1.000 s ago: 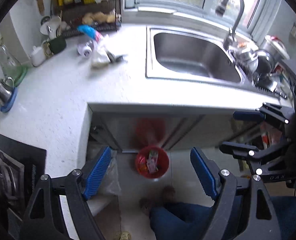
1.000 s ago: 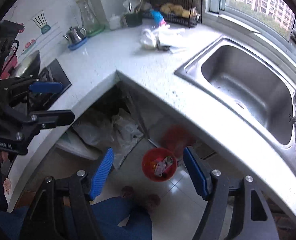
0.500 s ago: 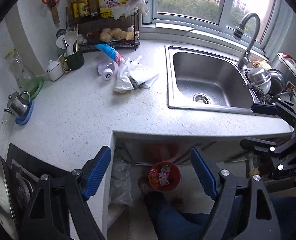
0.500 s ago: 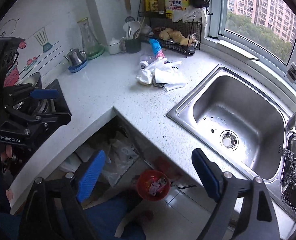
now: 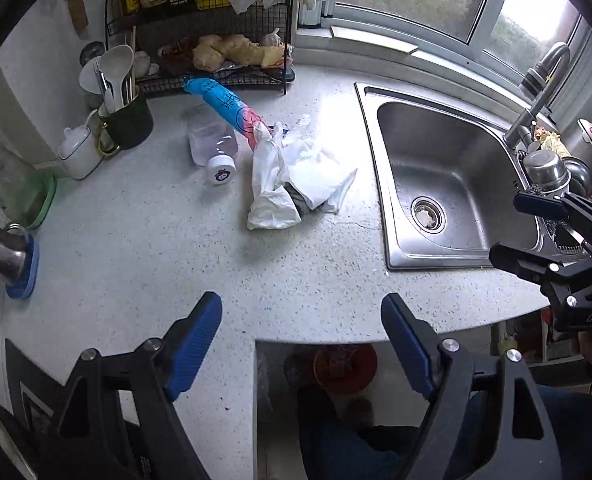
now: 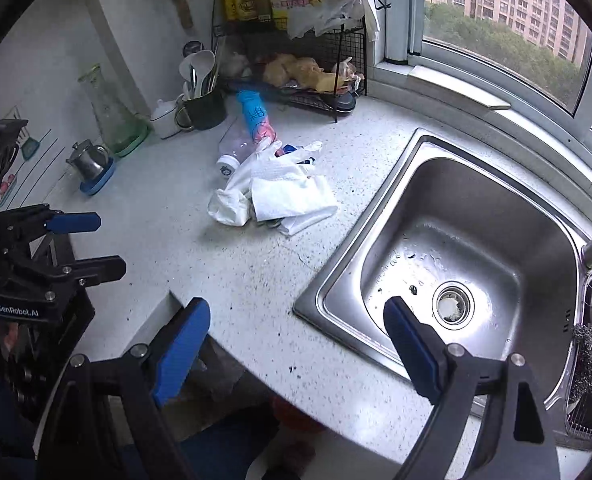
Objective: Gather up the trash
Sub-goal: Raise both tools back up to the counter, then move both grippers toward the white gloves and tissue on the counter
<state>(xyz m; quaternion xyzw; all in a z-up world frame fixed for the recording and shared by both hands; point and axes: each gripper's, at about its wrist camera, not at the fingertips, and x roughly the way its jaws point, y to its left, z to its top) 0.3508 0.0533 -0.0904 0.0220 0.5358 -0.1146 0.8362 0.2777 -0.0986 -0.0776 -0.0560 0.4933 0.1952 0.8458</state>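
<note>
While the speckled counter (image 5: 136, 240) fills most of the frame, we see the steel sink (image 5: 447, 184) at the right. Trash lies at centre: crumpled white bags (image 5: 292, 176), a blue-pink tube (image 5: 226, 106), a clear bottle (image 5: 212, 146). At the bottom, our left hand-held gripper (image 5: 301, 340) and right hand-held gripper (image 6: 296, 340) both gape, empty.

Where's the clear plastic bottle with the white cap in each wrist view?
Left wrist: clear plastic bottle lying upper centre-left, left of the white plastic bag.
Right wrist: bottle upper centre-left, behind and left of the bag.
Shared landmark: blue-and-pink tube beside the bottle.
</note>
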